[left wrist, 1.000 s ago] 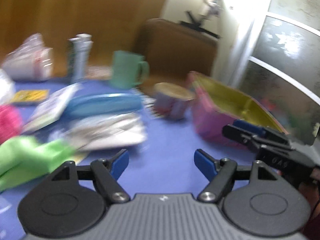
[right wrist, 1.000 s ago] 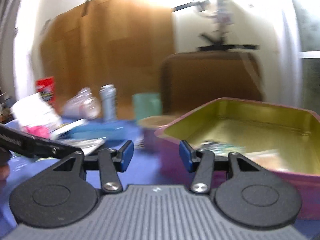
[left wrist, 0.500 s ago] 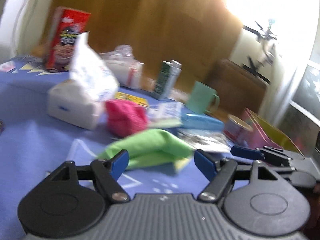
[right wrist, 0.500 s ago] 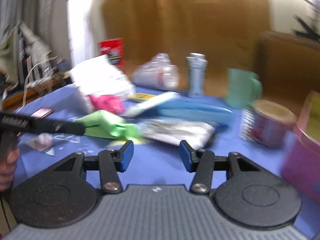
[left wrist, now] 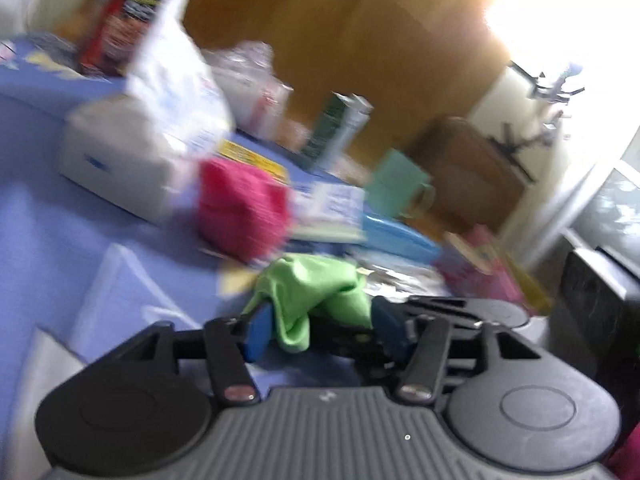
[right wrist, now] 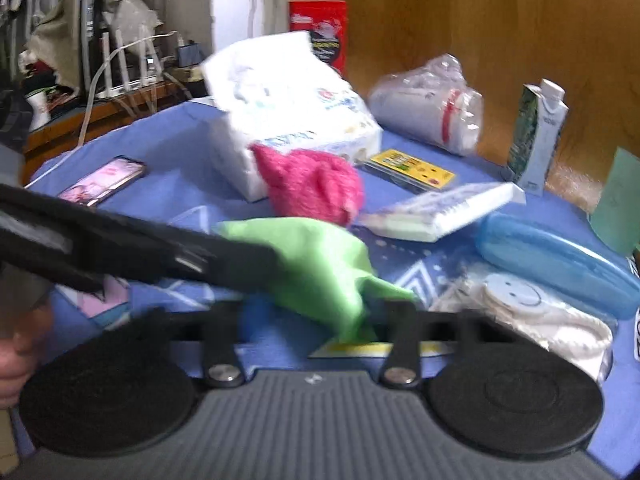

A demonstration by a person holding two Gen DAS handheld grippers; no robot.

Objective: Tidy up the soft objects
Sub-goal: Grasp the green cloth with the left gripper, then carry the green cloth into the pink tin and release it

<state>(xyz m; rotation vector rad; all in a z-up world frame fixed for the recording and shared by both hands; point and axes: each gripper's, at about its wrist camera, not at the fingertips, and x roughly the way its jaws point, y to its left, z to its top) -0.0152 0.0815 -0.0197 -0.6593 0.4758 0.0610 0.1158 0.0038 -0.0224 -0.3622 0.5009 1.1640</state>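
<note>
A crumpled green cloth [left wrist: 316, 292] lies on the blue tablecloth between the blue pads of my left gripper [left wrist: 320, 330], whose jaws are open around its near end. In the right wrist view the same green cloth [right wrist: 316, 264] lies between the open jaws of my right gripper [right wrist: 312, 320], with the left gripper's black finger [right wrist: 140, 248] reaching onto it from the left. A pink fuzzy cloth [left wrist: 244, 212] sits just behind it, also in the right wrist view [right wrist: 316, 188].
A white tissue pack [right wrist: 288, 108], notebook [right wrist: 440, 212], blue case [right wrist: 556, 264], smiley-face bag [right wrist: 516, 308], milk carton [right wrist: 536, 140], phone [right wrist: 104, 180], green mug [left wrist: 400, 188] and a pink tin with yellow inside [left wrist: 496, 276] crowd the table.
Both grippers have swung left from the pink tin and closed in on the green cloth, which now lies between both pairs of jaws.
</note>
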